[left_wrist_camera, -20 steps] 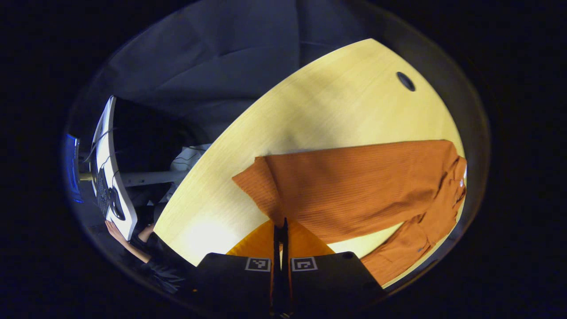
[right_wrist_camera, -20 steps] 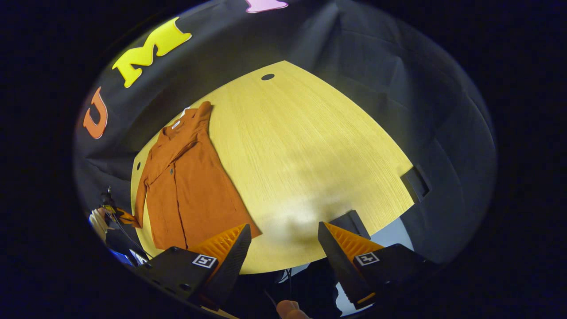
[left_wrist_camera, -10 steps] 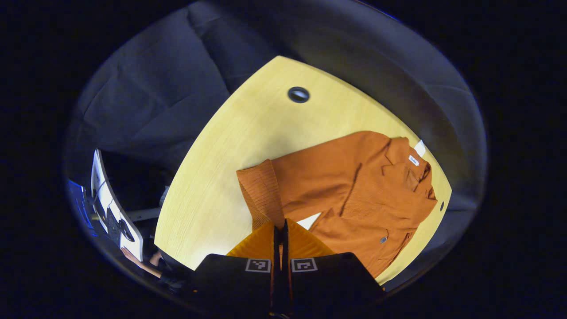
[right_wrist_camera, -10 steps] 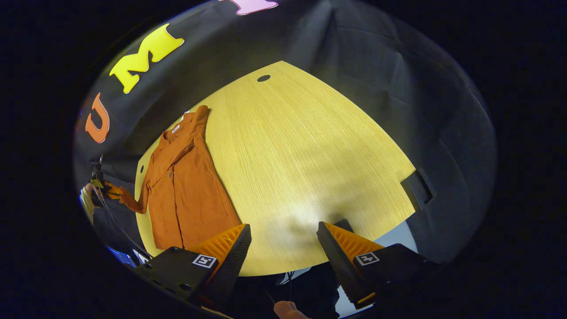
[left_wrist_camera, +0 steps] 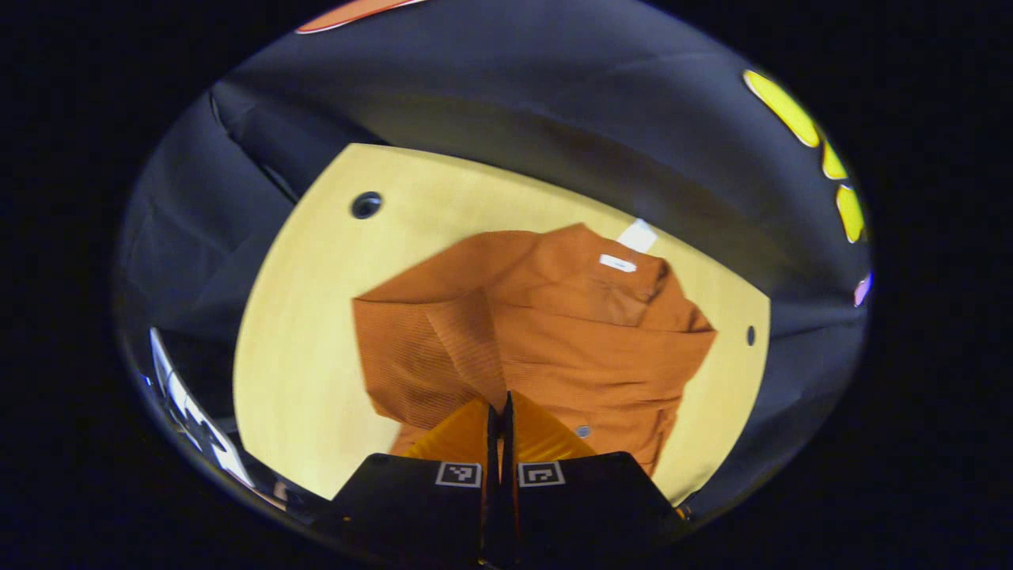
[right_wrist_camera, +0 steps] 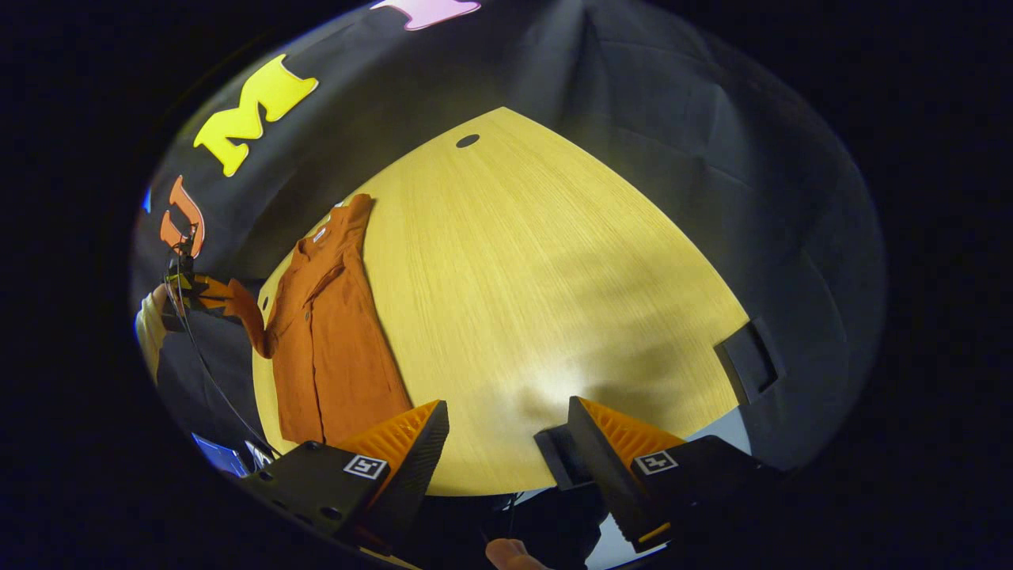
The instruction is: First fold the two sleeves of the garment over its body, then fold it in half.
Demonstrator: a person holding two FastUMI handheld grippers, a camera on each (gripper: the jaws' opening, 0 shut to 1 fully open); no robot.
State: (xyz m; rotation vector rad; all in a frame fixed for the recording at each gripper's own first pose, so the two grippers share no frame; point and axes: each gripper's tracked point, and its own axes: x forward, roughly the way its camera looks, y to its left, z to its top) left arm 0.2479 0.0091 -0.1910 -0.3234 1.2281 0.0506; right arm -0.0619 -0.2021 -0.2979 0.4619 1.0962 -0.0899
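- The left gripper [left_wrist_camera: 498, 412] had its two fingers pressed together on the end of a sleeve [left_wrist_camera: 443, 348] of the orange garment [left_wrist_camera: 586, 317]; in the left gripper view the ribbed sleeve rose from the garment's body up into the fingers.
- In the right gripper view that same gripper [right_wrist_camera: 186, 289] showed far off at the left, above the table's left edge, held in a hand [right_wrist_camera: 150, 317], with the sleeve [right_wrist_camera: 245, 313] stretched from it down to the garment [right_wrist_camera: 332, 332].
- The garment lay flat on the light wooden table [right_wrist_camera: 554, 261], along its left side, collar toward the far edge and hem toward the near edge; a white tag [left_wrist_camera: 617, 263] showed inside the collar, and a small button [left_wrist_camera: 583, 431] on the front.
- The right gripper [right_wrist_camera: 506, 443] stood wide apart over the near edge of the table, holding nothing; its fingers were well clear of the garment, which lay to their left.
- A round dark hole [right_wrist_camera: 468, 141] sat near the table's far corner; a dark bracket [right_wrist_camera: 748, 360] sat at the table's right edge.
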